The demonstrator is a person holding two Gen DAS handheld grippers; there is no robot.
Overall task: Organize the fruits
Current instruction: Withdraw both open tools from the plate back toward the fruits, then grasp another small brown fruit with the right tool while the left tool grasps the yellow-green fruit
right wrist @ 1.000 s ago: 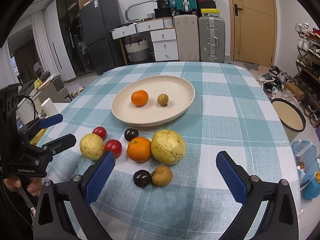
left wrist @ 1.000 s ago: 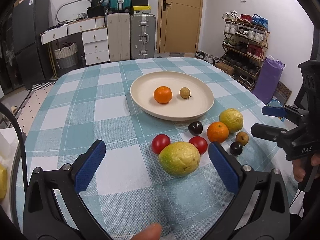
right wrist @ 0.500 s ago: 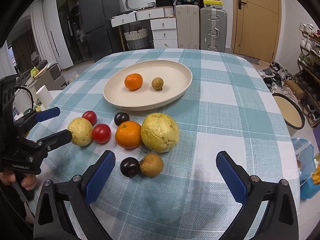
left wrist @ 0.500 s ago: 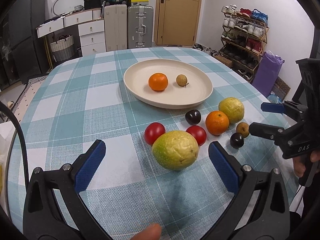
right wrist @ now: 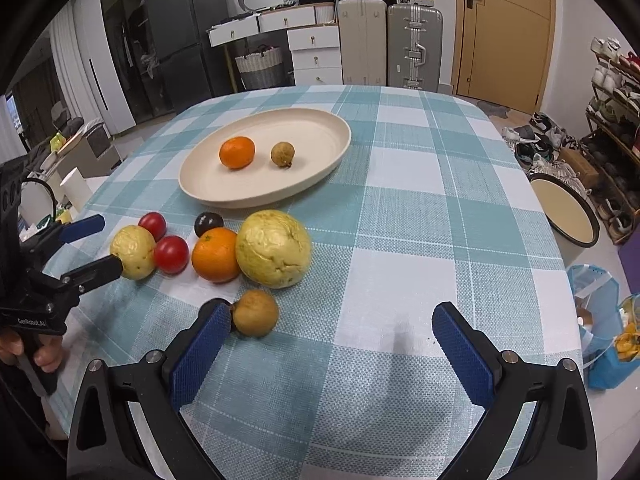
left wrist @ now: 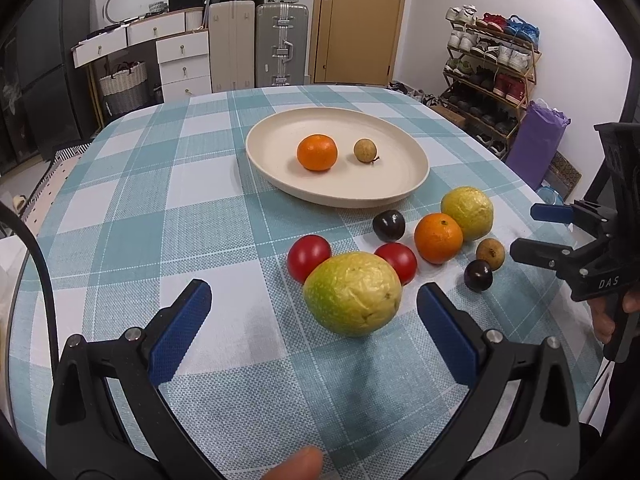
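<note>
A cream plate point(left wrist: 416, 168) point(right wrist: 336, 148) holds an orange point(left wrist: 317, 152) and a small brown fruit point(left wrist: 365, 150). In front of it on the checked cloth lie two yellow-green guavas point(left wrist: 352, 294) point(left wrist: 467, 213), an orange point(left wrist: 438, 238), two red tomatoes point(left wrist: 309, 257) point(left wrist: 397, 261), two dark plums point(left wrist: 389, 225) point(left wrist: 478, 275) and a brown fruit point(left wrist: 490, 254). My left gripper point(left wrist: 314, 332) is open, the near guava just ahead of its fingers. My right gripper point(right wrist: 332, 348) is open, its left finger beside the brown fruit point(right wrist: 255, 313) and covering a plum.
The round table's edges curve away close on both sides. Drawers, suitcases and a door stand behind the table. A shoe rack point(left wrist: 492, 68) is at the right. A round basin point(right wrist: 566, 210) and a blue bag point(right wrist: 600, 320) sit on the floor at the right.
Both grippers have moved forward toward the fruit. The near guava now sits close to the left fingers. The right gripper's left finger now hides the near plum.
</note>
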